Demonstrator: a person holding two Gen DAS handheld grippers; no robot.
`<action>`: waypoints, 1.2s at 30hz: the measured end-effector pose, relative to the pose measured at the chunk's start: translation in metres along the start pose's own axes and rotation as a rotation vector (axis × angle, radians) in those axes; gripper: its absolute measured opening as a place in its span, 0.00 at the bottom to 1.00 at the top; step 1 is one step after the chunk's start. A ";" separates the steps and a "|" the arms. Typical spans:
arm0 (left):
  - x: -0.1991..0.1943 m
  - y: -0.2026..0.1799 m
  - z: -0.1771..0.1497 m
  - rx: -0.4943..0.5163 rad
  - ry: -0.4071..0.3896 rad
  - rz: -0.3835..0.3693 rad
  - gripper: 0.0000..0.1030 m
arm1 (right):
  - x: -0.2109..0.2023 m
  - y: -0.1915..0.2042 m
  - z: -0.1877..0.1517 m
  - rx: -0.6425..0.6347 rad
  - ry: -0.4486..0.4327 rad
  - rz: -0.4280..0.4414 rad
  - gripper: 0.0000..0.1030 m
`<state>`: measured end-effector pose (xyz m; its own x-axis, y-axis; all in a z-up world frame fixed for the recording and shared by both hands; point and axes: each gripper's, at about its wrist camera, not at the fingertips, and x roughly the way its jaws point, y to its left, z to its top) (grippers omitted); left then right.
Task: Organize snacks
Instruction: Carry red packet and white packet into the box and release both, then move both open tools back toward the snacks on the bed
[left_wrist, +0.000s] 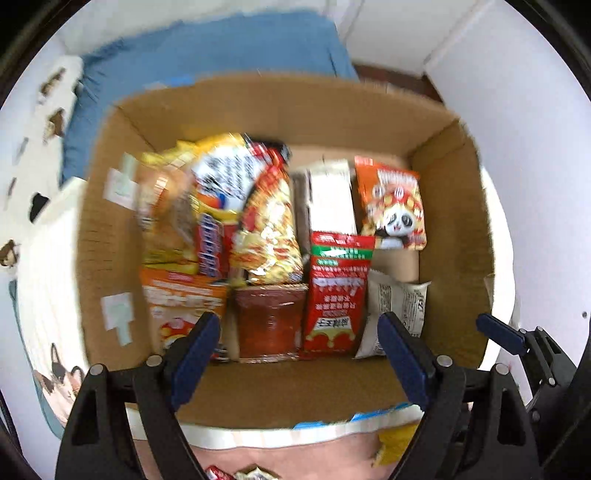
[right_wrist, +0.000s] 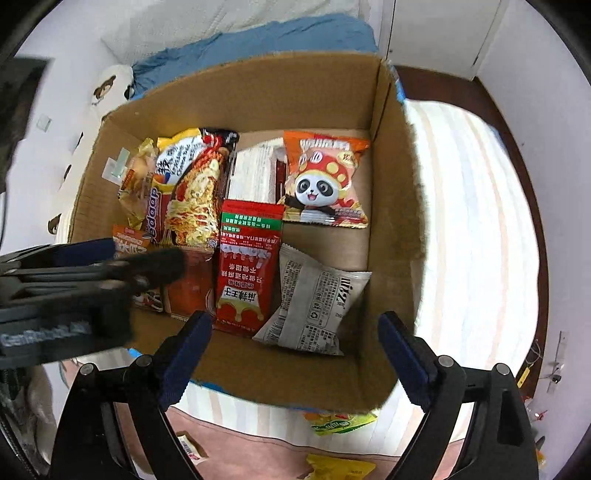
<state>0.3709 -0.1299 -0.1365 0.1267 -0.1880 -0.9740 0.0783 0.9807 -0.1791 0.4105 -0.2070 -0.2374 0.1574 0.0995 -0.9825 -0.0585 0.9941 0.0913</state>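
Currently, a cardboard box (left_wrist: 280, 107) is seen filling the centre of both views, with snacks packed inside it. At the left of the box, a noodle packet (right_wrist: 197, 195) is stood on edge among other yellow and orange packets. A red sauce packet (right_wrist: 247, 266) is laid flat in the middle, and a panda packet (right_wrist: 325, 181) is laid toward the upper right. A grey-white packet (right_wrist: 314, 306) is tilted at the lower right of the box, just beside the red sauce packet. The left hand-held gripper (left_wrist: 297, 334) is held released over the near edge of the box, nothing being gripped between its blue fingers. The right hand-held gripper (right_wrist: 293, 332) is likewise spread apart and empty, above the near wall. In the right wrist view, the left hand-held gripper is also seen blurred at the left edge. More snacks, among them a green-yellow packet (right_wrist: 340, 422), are left outside the box at the bottom of the frame. A blue cloth (left_wrist: 207, 48) is seen behind the box.
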 end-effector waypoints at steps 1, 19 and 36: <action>-0.005 0.004 -0.005 -0.004 -0.028 0.004 0.85 | -0.005 0.001 -0.004 -0.003 -0.018 -0.001 0.91; -0.112 0.034 -0.113 0.024 -0.468 0.200 0.85 | -0.114 0.023 -0.093 -0.027 -0.338 -0.017 0.91; -0.148 0.055 -0.230 -0.008 -0.550 0.217 0.85 | -0.155 0.041 -0.201 -0.046 -0.428 0.029 0.91</action>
<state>0.1288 -0.0362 -0.0341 0.6334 0.0193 -0.7736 -0.0145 0.9998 0.0132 0.1860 -0.1902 -0.1143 0.5493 0.1459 -0.8228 -0.1115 0.9886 0.1009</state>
